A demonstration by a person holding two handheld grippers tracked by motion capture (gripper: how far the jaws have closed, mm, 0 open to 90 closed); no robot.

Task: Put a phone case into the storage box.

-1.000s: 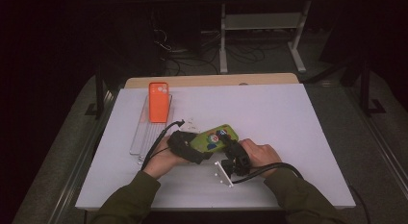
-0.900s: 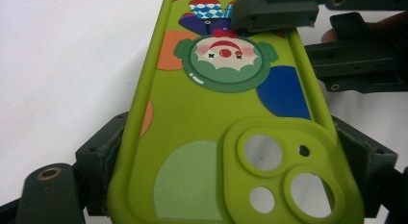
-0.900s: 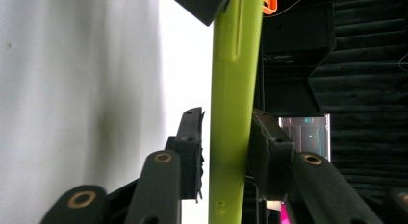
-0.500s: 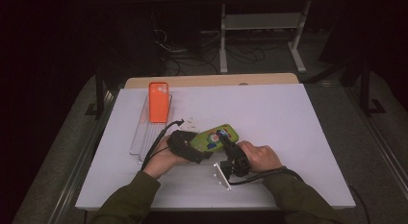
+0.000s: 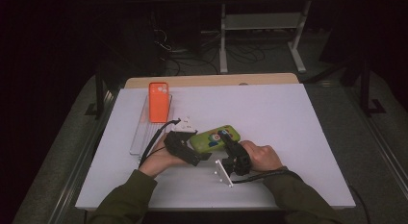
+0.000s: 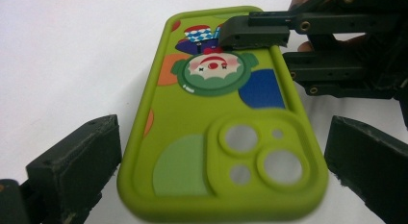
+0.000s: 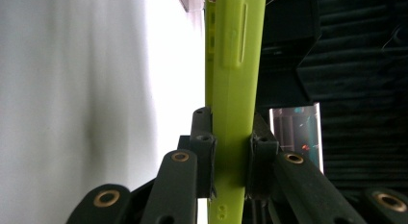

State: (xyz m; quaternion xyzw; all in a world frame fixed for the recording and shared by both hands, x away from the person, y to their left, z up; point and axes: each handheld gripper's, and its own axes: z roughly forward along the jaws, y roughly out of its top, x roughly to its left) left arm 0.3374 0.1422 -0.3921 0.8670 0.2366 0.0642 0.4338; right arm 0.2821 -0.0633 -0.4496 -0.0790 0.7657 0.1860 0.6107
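We've got the right gripper (image 7: 230, 161) pinching the green phone case (image 6: 219, 123), left gripper (image 6: 216, 171) just opened wide around it; that thin edge grip probably slips

Your lime-green rubbery phone case with the clown print (image 5: 214, 137) sits near the middle of the white-topped bench (image 5: 288, 118), toward your edge. Your left gripper (image 5: 185, 148) is just left of it, one of the fingers (image 6: 77, 161) on either side of its camera-cutout end, not touching. Your right gripper (image 5: 230, 144) is at its right, clamping its long edge. Behind and to the left, an orange phone case (image 5: 158, 101) lies on the far end of a clear plastic tray (image 5: 139, 140).
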